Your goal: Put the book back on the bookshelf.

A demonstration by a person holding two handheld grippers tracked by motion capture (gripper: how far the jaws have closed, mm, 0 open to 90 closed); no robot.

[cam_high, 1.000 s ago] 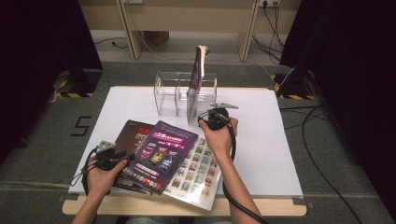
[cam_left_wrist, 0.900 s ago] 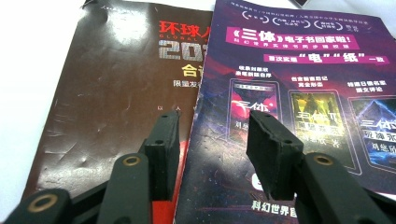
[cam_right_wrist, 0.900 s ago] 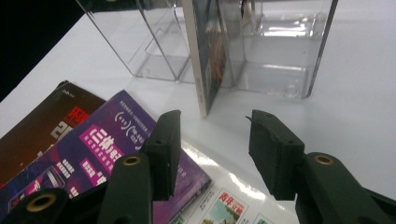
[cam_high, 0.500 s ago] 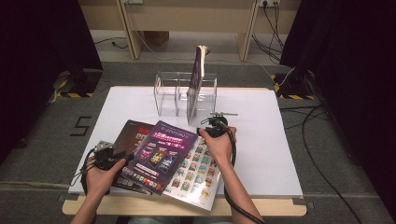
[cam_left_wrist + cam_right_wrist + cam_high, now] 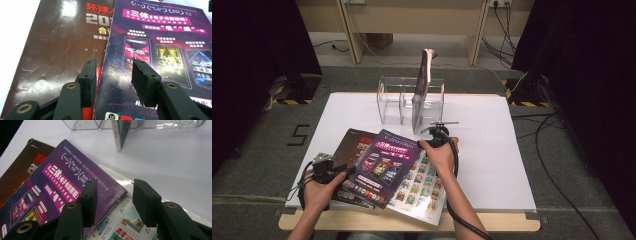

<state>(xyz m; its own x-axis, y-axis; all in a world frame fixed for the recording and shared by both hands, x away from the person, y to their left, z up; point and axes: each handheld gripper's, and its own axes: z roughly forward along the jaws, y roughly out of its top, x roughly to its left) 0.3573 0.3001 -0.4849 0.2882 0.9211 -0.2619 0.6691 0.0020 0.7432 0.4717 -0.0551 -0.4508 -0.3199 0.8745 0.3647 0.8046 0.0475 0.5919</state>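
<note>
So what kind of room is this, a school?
More likely a lab or recording studio than a school. Black curtains hang on both sides, cables trail over the grey carpet, and hazard-striped tape marks the floor beside the white table.

Three magazines (image 5: 384, 167) fanned on table (image 5: 512, 150); one upright in clear rack (image 5: 392, 100).
</note>
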